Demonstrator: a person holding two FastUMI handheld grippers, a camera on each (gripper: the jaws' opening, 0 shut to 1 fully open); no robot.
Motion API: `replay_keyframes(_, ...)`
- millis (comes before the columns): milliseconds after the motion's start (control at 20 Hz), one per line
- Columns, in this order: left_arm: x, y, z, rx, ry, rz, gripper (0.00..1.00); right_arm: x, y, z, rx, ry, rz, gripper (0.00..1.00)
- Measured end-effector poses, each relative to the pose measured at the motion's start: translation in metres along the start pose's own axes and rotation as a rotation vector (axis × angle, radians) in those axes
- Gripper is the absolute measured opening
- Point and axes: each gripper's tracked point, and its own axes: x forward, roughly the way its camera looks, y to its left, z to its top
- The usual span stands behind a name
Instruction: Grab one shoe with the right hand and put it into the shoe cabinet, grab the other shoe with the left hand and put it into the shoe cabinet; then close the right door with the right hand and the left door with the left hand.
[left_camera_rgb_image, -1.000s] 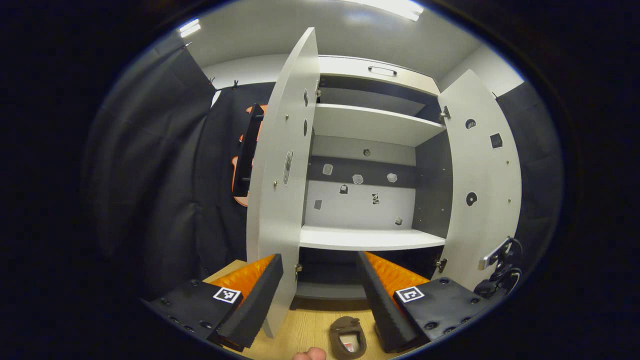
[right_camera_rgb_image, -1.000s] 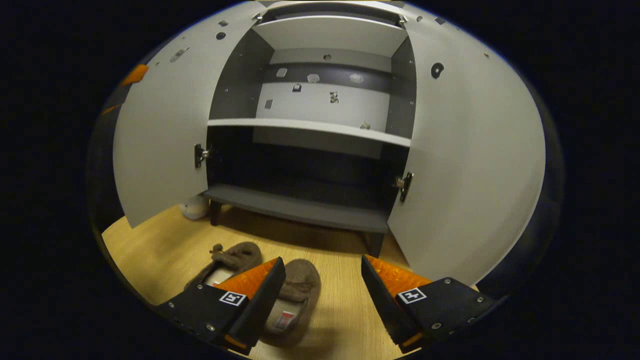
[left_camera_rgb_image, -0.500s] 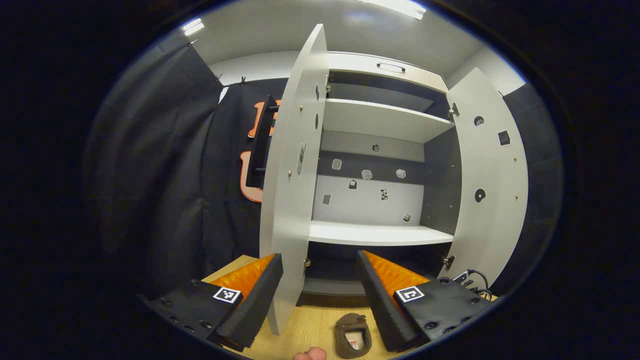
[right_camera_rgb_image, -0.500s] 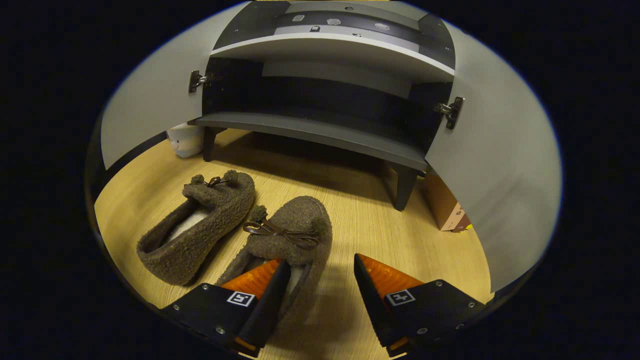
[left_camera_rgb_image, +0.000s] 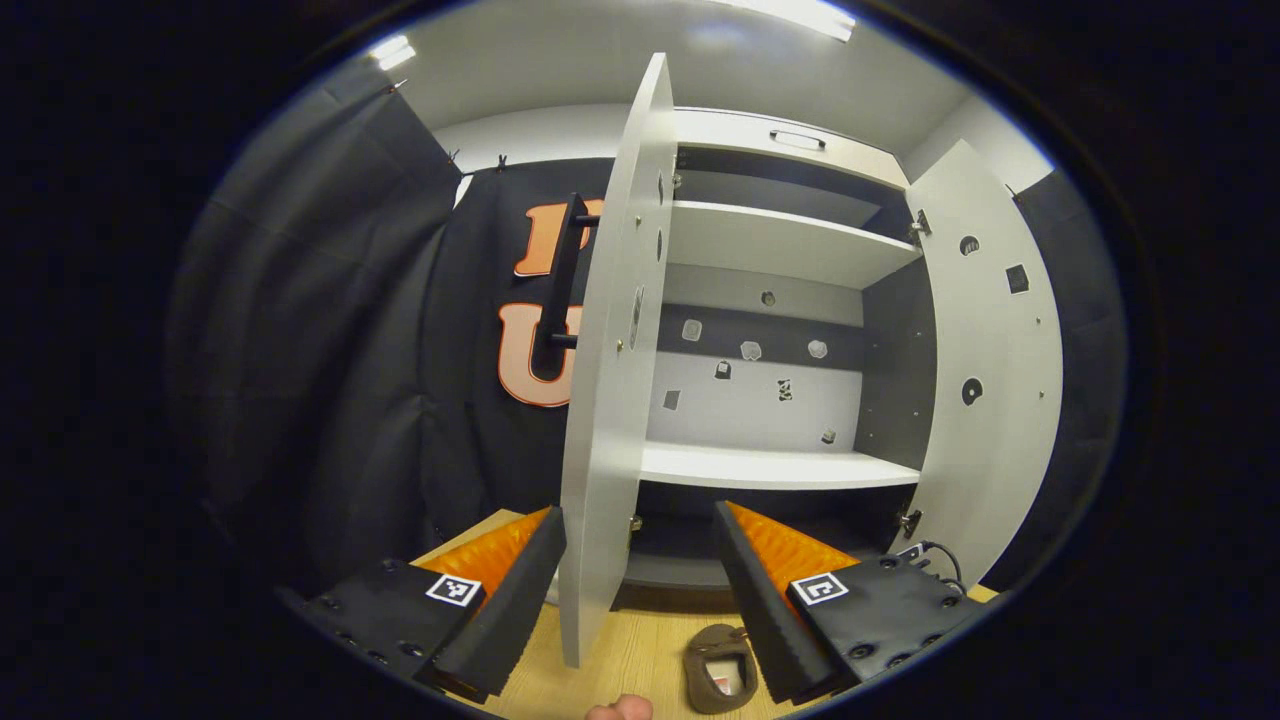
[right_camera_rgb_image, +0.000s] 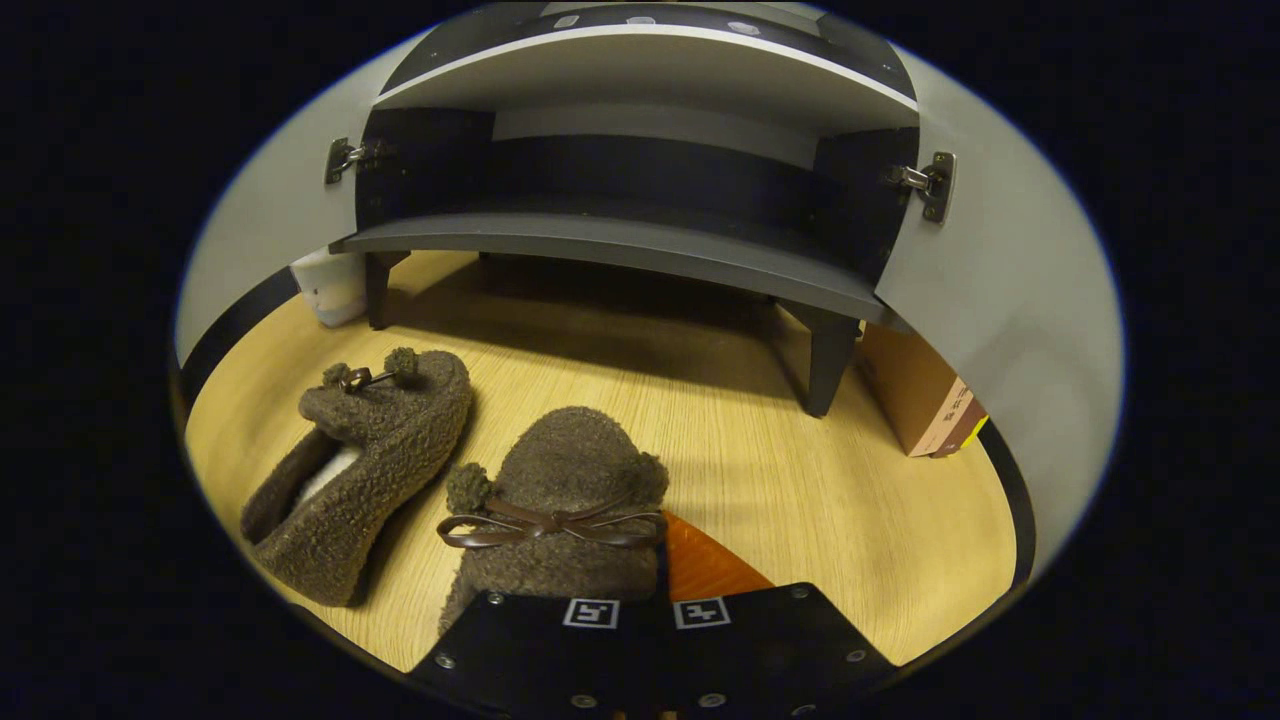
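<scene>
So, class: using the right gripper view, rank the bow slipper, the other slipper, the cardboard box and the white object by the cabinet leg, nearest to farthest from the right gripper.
1. Bow slipper, at the right gripper.
2. Other slipper, left.
3. Cardboard box, right.
4. White object, far left.

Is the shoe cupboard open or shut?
Open. Both doors of the shoe cabinet swing wide, left door and right door, showing bare shelves inside.

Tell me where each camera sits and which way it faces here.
Left gripper view: rides the left hand-held gripper, held high and open, facing the open shoe cabinet; a fingertip shows below.
Right gripper view: rides the right hand-held gripper, low over the floor, closed at a brown shoe, beside the other shoe.
Shared: the cabinet and a shoe.
</scene>
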Motion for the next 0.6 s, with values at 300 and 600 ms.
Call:
replay_keyframes(300,0.004,-0.006,-0.002,0.001,-0.002,-0.035,0.97,-0.079,-0.017,0.081,0.078,-0.217,-0.066,0.05)
replay_keyframes(600,0.008,-0.021,-0.027,-0.007,0.044,-0.096,0.97,-0.203,-0.026,0.237,0.072,-0.522,-0.099,0.05)
